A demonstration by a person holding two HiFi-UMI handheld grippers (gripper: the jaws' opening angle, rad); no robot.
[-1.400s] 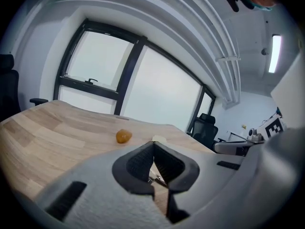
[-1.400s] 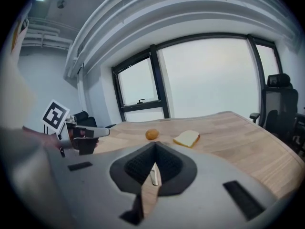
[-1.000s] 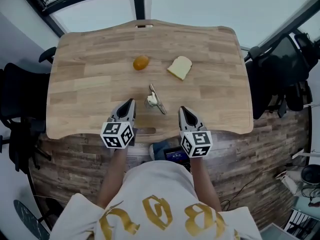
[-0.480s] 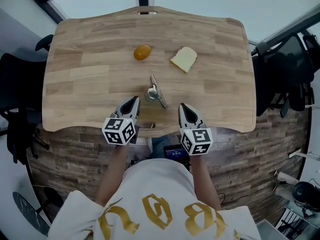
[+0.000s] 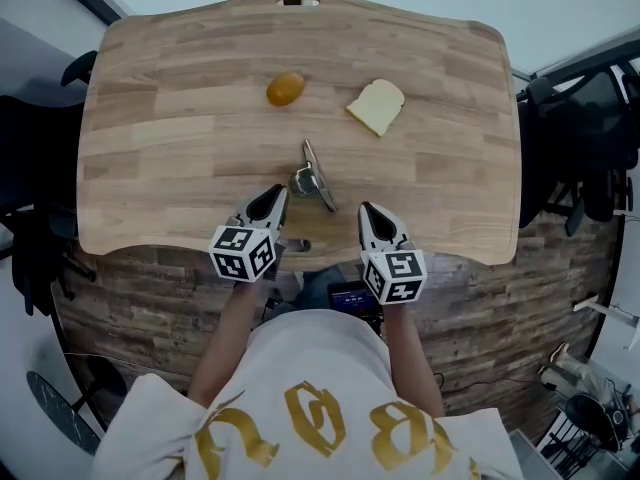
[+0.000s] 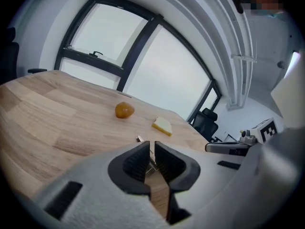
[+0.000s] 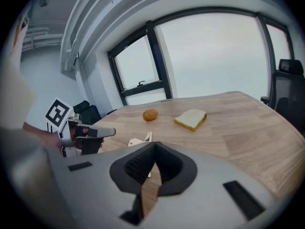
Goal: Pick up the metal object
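Note:
The metal object (image 5: 312, 177), a small steel scoop-like tool with a flat handle, lies on the wooden table (image 5: 180, 148) near its front middle. It shows just beyond the jaws in the left gripper view (image 6: 141, 139) and in the right gripper view (image 7: 139, 140). My left gripper (image 5: 276, 197) hovers just left and in front of it, jaws shut and empty. My right gripper (image 5: 366, 211) sits to its right front, jaws shut, nothing held. Neither touches the object.
An orange round fruit (image 5: 285, 89) and a slice of bread (image 5: 377, 106) lie farther back on the table. Black office chairs (image 5: 575, 138) stand to the right and left. The table's front edge runs just under both grippers.
Both grippers have come down and slightly forward toward the table, closer to the metal object. The head view has shifted, so the table sits higher in frame.

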